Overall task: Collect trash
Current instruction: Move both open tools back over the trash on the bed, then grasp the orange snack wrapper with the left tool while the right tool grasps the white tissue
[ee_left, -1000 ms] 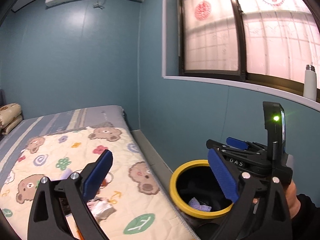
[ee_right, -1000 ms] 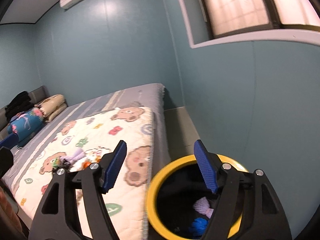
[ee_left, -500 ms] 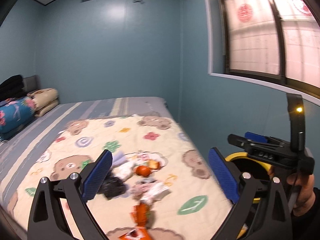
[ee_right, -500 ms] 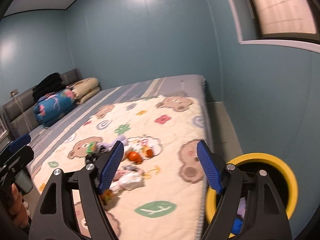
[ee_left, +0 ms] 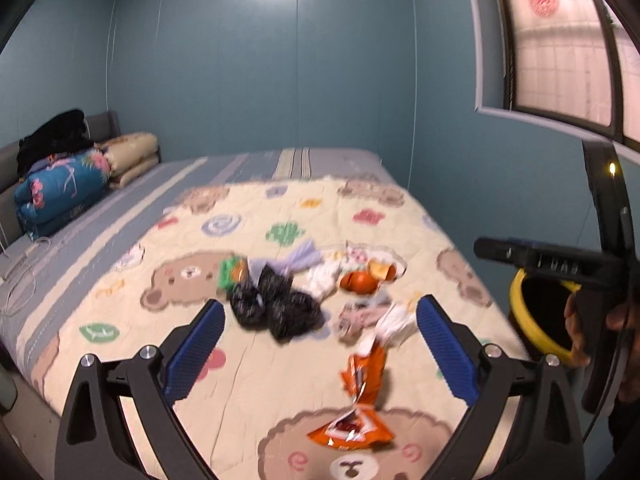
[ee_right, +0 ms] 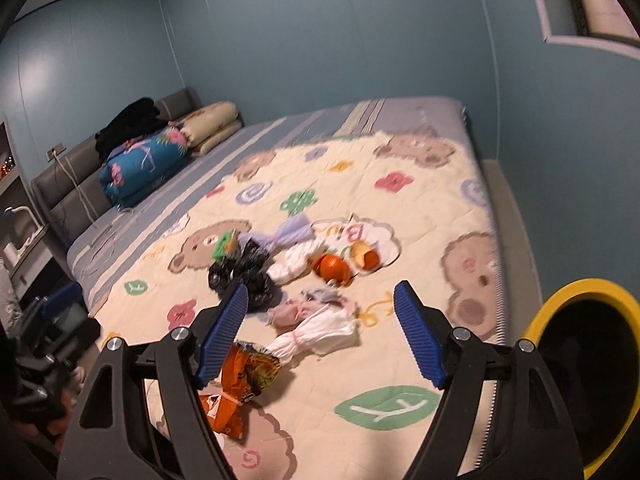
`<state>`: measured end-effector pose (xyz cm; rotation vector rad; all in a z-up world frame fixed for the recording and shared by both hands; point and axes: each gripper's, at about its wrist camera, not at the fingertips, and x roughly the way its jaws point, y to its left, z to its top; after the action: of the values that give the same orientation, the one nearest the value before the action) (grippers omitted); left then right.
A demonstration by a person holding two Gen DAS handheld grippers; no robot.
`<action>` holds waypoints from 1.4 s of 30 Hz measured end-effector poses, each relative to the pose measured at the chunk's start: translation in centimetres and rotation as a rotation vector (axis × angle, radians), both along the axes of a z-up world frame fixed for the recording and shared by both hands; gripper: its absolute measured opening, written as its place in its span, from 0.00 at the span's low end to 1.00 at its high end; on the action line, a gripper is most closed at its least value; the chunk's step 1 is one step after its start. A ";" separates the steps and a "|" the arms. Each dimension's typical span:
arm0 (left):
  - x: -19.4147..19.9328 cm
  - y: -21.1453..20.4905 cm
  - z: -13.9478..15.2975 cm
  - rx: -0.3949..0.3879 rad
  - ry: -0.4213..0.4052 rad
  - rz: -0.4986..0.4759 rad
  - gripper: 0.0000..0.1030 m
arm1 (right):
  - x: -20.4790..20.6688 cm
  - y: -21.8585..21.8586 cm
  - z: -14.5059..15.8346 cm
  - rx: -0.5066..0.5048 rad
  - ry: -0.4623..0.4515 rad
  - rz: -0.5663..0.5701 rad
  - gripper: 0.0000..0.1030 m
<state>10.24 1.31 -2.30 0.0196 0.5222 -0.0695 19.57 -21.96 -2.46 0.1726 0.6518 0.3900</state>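
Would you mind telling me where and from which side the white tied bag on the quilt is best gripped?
Probably at its gathered neck, where the white tied bag narrows above the tie; the puffed body looks too wide and soft. The neck points toward the orange snack wrapper, so come from above with the open right gripper set across the neck.

Blue walls (ee_left: 260, 60), bed (ee_left: 120, 208), window (ee_left: 560, 40).
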 end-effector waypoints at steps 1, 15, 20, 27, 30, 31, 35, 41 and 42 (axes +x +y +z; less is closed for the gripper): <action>0.4 0.2 -0.8 -0.002 0.023 0.001 0.90 | 0.7 0.5 -0.6 -0.001 0.018 0.012 0.70; 5.2 -0.2 -9.4 0.012 0.225 -0.022 0.90 | 7.3 3.4 -8.4 -0.042 0.191 0.045 0.70; 6.9 -0.5 -11.4 0.025 0.274 -0.035 0.90 | 9.3 4.4 -10.9 -0.061 0.234 0.052 0.70; 8.4 -1.2 -13.7 -0.002 0.322 -0.082 0.90 | 11.3 5.0 -13.3 -0.079 0.281 0.042 0.70; 8.6 -1.8 -14.5 -0.026 0.346 -0.116 0.88 | 11.6 5.3 -14.1 -0.084 0.300 0.053 0.69; 8.7 -2.0 -14.6 -0.027 0.353 -0.125 0.85 | 11.8 5.5 -14.5 -0.091 0.308 0.057 0.68; 9.2 -3.3 -16.4 -0.030 0.429 -0.174 0.67 | 12.0 5.8 -15.6 -0.090 0.338 0.066 0.62; 9.4 -2.7 -17.0 -0.076 0.442 -0.160 0.36 | 11.6 5.9 -15.7 -0.080 0.343 0.083 0.57; 9.4 -2.5 -17.0 -0.091 0.445 -0.157 0.28 | 11.5 6.0 -15.6 -0.080 0.342 0.085 0.56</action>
<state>19.67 -1.15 -19.30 -0.0452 0.9613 -0.2552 31.10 -16.00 -18.08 0.1367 1.0124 0.4198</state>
